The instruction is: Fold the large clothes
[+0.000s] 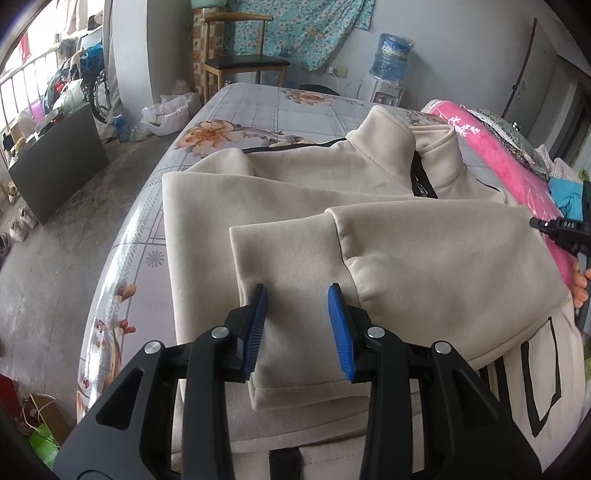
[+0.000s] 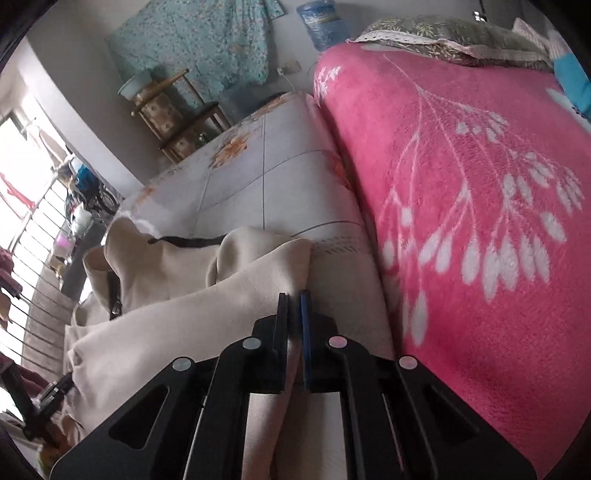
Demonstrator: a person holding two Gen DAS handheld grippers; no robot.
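Note:
A beige zip-up jacket (image 1: pixel 332 206) lies spread on the bed, its stand-up collar (image 1: pixel 388 140) at the far end. One sleeve (image 1: pixel 295 266) is folded across the front. My left gripper (image 1: pixel 297 295) is open over that sleeve's cuff end, its blue pads (image 1: pixel 258 325) standing apart on either side of the cloth. In the right wrist view, my right gripper (image 2: pixel 294 299) is shut on a fold of the jacket (image 2: pixel 184 314) at its right edge, close to the pink blanket. The cloth runs between the closed pads.
The bed has a grey floral sheet (image 1: pixel 258 114). A pink blanket (image 2: pixel 480 184) lies along the jacket's right side, with a pillow (image 2: pixel 443 33) behind it. A wooden chair (image 1: pixel 240 62) and a water dispenser (image 1: pixel 391 59) stand beyond the bed. Bare floor (image 1: pixel 55 240) lies to the left.

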